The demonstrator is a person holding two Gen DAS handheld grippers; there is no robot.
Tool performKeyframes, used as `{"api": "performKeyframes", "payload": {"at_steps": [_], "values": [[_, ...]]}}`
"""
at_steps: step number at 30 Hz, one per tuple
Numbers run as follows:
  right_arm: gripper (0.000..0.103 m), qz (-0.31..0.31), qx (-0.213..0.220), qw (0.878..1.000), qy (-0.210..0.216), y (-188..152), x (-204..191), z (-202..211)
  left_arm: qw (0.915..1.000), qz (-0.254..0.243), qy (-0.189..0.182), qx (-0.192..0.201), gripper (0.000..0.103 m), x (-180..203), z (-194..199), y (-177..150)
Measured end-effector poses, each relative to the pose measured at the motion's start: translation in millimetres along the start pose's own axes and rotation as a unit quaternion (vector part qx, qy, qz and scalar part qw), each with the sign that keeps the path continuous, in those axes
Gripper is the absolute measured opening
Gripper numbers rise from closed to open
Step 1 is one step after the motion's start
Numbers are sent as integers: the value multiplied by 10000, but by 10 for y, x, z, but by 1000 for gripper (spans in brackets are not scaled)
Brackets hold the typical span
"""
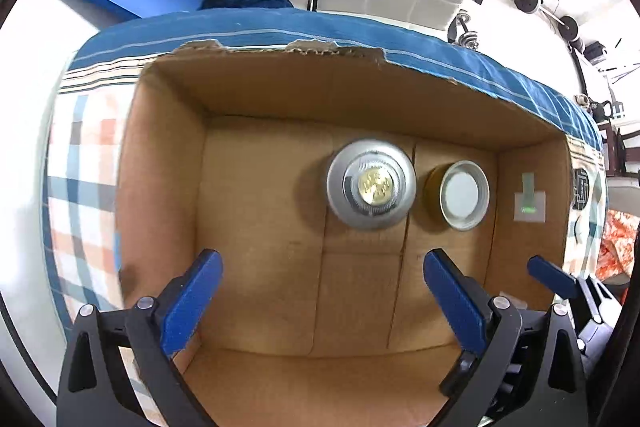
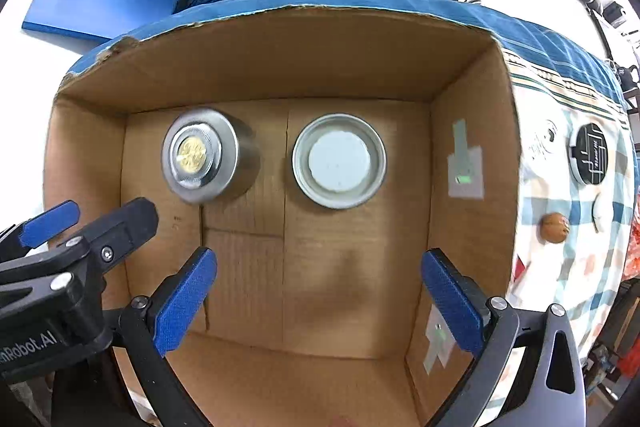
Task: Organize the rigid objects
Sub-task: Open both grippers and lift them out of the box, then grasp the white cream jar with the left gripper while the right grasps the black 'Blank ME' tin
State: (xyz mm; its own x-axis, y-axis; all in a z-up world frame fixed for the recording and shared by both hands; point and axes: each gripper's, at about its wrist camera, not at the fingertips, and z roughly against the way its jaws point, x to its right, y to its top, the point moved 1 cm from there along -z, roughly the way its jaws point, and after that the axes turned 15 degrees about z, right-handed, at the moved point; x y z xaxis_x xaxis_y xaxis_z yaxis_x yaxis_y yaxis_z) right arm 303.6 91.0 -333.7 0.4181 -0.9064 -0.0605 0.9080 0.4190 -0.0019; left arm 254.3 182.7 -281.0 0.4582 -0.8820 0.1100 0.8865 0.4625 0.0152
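Brushed-metal round canister with a clear-ringed lid and gold centre medallion [image 1: 371,183], standing upright on the floor of the open brown cardboard box [image 1: 168,163], ahead of the left gripper [image 1: 320,301] and slightly toward its right finger. Just beside it, apart by a narrow gap, stands a short amber jar with a silver screw lid and pale inset disc [image 2: 339,160], ahead of the right gripper [image 2: 318,297] and near centre between its fingers. Both grippers point down into the box with jaws spread wide and nothing between the blue pads; neither touches either container. Handling, judged: both items are rigid; the canister's smooth metal wall is likely slippery and may be moderately heavy, so a grip across the body below the lid rim seems safest. The jar looks like glass, hence breakable and slick; take it across the ribbed lid skirt or the body just under it, with modest force. Outside the box, on the checked cloth [image 2: 580,267] beyond the right finger, lie a black round lid with white markings [image 2: 590,153] and a small brown ball [image 2: 555,227], probably next to sort.
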Motion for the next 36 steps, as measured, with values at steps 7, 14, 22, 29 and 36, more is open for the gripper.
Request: {"api": "performKeyframes", "payload": {"at_steps": [7,14,22,29,36], "values": [[103,31,222,9997,-22,-357,80,355,9995,-105,7,307,103,-86,257,-30],[103,74,618,9980,84,-658,89,826,9974,-215,-217,660,103,-3,703,-229],[103,-297,1016,9943,118,-1179,661,1400,9911,-635,-623,986,103,584,1132,-540],[103,-984,1089,9890,-184,-1503,1736,1685,9856,-1246,-789,828,103,1619,1040,-749],[103,-1566,948,9825,-336,-1476,2810,1506,9877,-1344,-757,257,103,2587,429,-528]]}}
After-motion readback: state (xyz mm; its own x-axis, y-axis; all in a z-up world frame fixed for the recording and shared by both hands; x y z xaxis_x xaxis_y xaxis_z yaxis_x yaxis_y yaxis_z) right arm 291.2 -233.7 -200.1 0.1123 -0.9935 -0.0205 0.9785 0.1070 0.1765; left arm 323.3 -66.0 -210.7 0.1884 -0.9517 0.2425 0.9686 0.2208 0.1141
